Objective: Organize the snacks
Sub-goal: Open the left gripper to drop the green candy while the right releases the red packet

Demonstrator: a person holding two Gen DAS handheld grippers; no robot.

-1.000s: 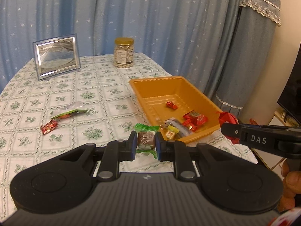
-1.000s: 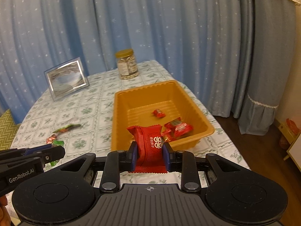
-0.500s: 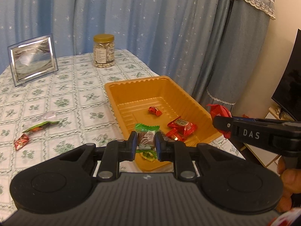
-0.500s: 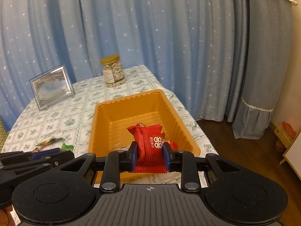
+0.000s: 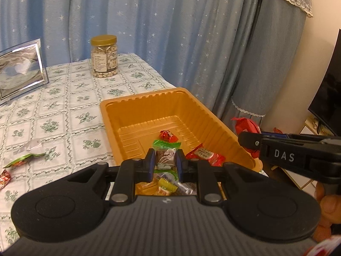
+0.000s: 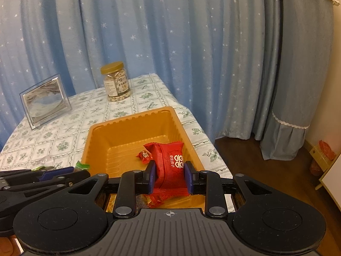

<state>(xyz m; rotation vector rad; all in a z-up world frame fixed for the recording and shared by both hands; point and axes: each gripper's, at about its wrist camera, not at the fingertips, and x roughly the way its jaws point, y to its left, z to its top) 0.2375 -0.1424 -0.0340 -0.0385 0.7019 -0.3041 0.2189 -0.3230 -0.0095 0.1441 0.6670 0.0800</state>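
An orange tray (image 5: 149,108) stands on the tablecloth and holds several wrapped candies, among them a small red one (image 5: 168,135). My left gripper (image 5: 165,164) is shut on a green-edged snack with a brown middle (image 5: 165,155), held over the tray's near end. My right gripper (image 6: 169,178) is shut on a red snack packet (image 6: 170,162), also held over the tray (image 6: 127,136). The right gripper with its red packet (image 5: 245,125) shows at the right of the left wrist view. The left gripper's fingers (image 6: 55,176) show at the left of the right wrist view.
A jar of nuts (image 5: 104,56) and a silver picture frame (image 5: 20,68) stand at the back of the table. Loose wrappers lie on the cloth at the left: a green one (image 5: 23,159), a clear one (image 5: 33,144) and a red one (image 5: 4,178). Blue curtains hang behind. The table edge is right of the tray.
Both grippers have moved forward over the orange tray, each still holding its snack. The left gripper also shifted right, away from the loose wrappers.
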